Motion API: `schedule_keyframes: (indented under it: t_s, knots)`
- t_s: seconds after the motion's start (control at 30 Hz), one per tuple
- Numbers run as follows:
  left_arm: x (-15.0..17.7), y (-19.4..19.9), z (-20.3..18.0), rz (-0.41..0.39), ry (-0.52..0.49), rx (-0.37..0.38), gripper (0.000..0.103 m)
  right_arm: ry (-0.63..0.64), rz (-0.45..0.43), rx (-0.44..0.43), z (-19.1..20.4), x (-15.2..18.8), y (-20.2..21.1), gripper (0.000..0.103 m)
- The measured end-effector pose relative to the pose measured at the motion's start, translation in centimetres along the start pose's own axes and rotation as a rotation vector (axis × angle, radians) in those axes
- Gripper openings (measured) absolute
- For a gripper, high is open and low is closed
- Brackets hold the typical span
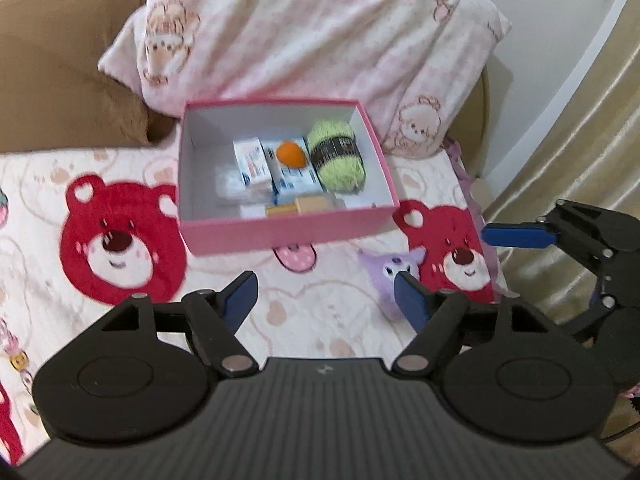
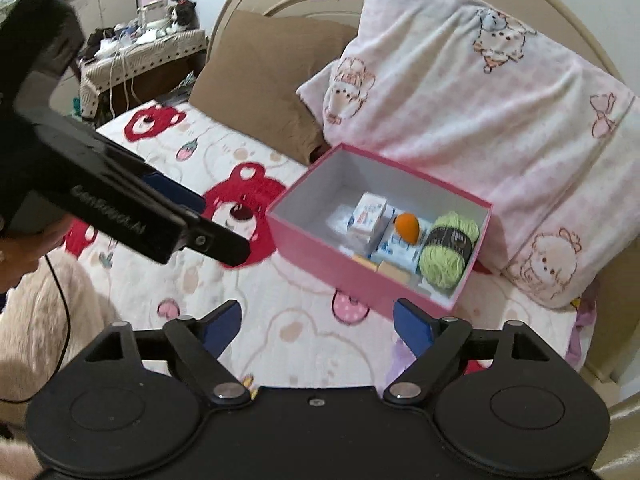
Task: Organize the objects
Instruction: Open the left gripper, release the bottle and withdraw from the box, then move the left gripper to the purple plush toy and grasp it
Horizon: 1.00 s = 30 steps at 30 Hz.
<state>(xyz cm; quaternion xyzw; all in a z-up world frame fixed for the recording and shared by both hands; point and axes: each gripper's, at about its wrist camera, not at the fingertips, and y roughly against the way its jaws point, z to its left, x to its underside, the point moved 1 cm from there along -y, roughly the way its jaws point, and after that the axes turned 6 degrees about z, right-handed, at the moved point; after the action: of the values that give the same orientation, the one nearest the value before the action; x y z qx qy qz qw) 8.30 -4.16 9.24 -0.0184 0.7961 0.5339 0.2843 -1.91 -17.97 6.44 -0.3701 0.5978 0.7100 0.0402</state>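
The open pink box (image 1: 280,236) sits on the bear-print bedspread (image 1: 132,184), its far wall against the pink pillow (image 1: 320,40), with bare bedspread along its near side. Left gripper (image 1: 326,288) and right gripper (image 2: 316,320) hover short of that side, jaws apart, empty. Green yarn (image 1: 338,156), an orange ball (image 1: 290,154) and blurred small cartons (image 1: 252,164) lie inside.
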Motion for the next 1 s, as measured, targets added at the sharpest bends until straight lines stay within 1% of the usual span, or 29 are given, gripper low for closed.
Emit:
schedule_keyframes:
  t_s: [0.1,0.2,0.33,0.43,0.5,0.57,0.67,0.77,0.83,0.9,1.0]
  knots:
    - [1.3,-1.4,-0.6,0.024,0.01,-0.008,0.078,0.006,0.023,0.003,-0.1,1.9,-0.1,0.091]
    - [2.4,-3.2,-1.4,0.053,-0.002,-0.014,0.08,-0.01,0.045,0.002,-0.6,3.6,-0.7,0.092]
    - [3.4,-5.8,-2.3,0.082,-0.004,-0.005,0.085,-0.029,0.048,0.016,-1.4,6.0,-1.9,0.092]
    - [3.9,-7.8,-2.7,0.093,-0.004,-0.02,0.088,-0.039,0.041,0.041,-1.8,7.5,-3.0,0.092]
    - [4.1,-9.2,-2.9,0.092,-0.011,-0.027,0.09,-0.053,0.025,0.049,-2.3,8.3,-3.8,0.092]
    - [4.2,-10.5,-2.9,0.082,-0.018,-0.017,0.091,-0.078,0.008,0.05,-3.0,9.1,-4.8,0.092]
    - [4.2,-12.4,-2.8,0.072,0.006,0.001,0.091,-0.117,-0.026,0.06,-4.0,10.0,-6.5,0.092]
    - [4.2,-14.3,-3.0,0.052,-0.002,-0.004,0.091,-0.133,-0.049,0.083,-4.8,10.7,-8.6,0.092]
    - [4.2,-15.7,-3.2,0.048,-0.037,-0.016,0.091,-0.155,-0.044,0.11,-5.5,11.0,-9.9,0.092]
    - [4.3,-17.1,-3.7,0.047,-0.088,-0.065,0.091,-0.187,-0.063,0.107,-6.4,11.5,-10.7,0.092]
    - [4.5,-18.8,-3.6,0.04,-0.102,-0.062,0.091,-0.212,-0.067,0.117,-7.2,12.1,-12.0,0.092]
